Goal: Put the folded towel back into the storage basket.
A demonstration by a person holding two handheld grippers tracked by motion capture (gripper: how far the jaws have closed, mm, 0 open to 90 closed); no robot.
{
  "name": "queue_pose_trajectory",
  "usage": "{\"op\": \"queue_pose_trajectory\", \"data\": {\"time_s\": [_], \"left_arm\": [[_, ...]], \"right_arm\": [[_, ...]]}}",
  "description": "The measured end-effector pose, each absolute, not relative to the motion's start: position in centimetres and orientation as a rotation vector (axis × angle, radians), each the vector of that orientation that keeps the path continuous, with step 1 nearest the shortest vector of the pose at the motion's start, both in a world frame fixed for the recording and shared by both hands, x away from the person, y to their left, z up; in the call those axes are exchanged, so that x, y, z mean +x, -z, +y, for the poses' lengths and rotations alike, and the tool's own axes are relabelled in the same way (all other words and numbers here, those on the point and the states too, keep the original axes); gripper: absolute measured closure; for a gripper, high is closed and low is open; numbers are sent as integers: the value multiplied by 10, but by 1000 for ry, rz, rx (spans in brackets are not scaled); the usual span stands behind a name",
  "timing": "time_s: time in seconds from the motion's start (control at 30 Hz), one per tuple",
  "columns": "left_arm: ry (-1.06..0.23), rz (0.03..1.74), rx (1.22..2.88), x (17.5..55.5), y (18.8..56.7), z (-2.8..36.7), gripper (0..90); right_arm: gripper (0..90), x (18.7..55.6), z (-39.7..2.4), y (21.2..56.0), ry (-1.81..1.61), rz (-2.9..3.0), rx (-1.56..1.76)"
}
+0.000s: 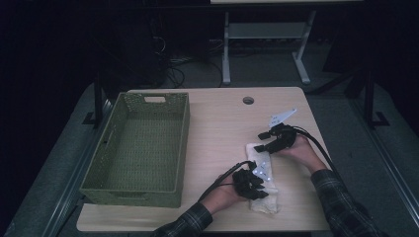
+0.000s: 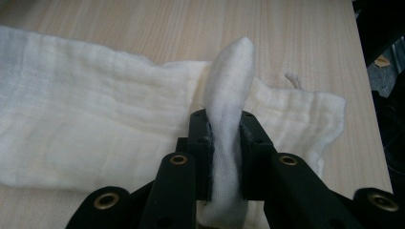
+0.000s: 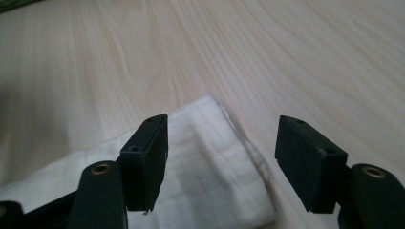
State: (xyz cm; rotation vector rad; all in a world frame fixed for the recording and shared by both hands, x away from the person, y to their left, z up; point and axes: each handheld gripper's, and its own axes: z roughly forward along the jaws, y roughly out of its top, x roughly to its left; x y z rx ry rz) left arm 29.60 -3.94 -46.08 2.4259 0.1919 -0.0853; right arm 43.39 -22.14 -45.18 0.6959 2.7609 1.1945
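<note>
Pinching a white cloth on a wooden table

Seen from above: a pale wood table (image 1: 217, 118) w/ a folded white cloth (image 1: 263, 197) lying near the front edge, right of centre. The cloth runs near-to-far as a narrow strip. A green woven basket (image 1: 138, 148) sits on the left side of the table, well apart from the cloth, open side up.

Left tool (image 1: 251, 183), held in a hand w/ a plaid sleeve, sits on the near part of the cloth. In the left gripper view its jaws are nearly closed, pads pressing both sides of a raised fold of cloth (image 2: 228, 109) that stands up between them; the rest of the cloth lies flat on the wood behind.

Right tool (image 1: 269, 143) is at the far end of the cloth, held by the other hand, grey plate on top. In the right gripper view its jaws stand apart, about half open, w/ nothing gripped; the cloth's far corner (image 3: 210, 157) lies below and between them. Can't tell if the left pad (image 3: 148, 157) touches the fabric.

A small round hole (image 1: 248, 100) is in the table near its far edge.
</note>
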Motion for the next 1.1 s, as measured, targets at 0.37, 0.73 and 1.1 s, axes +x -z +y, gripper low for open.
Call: {"op": "queue_pose_trajectory", "data": {"time_s": [0.37,0.73,1.1], "left_arm": [[92,193,2426,297,461,-39,776],[85,194,2425,296,461,-39,777],[113,217,2392,298,460,-36,797]], "right_arm": [[375,438,-217,467,-1142,2816,609],[567,431,-216,469,-1109,2820,541],[792,427,-218,469,-1150,2851,592]]}}
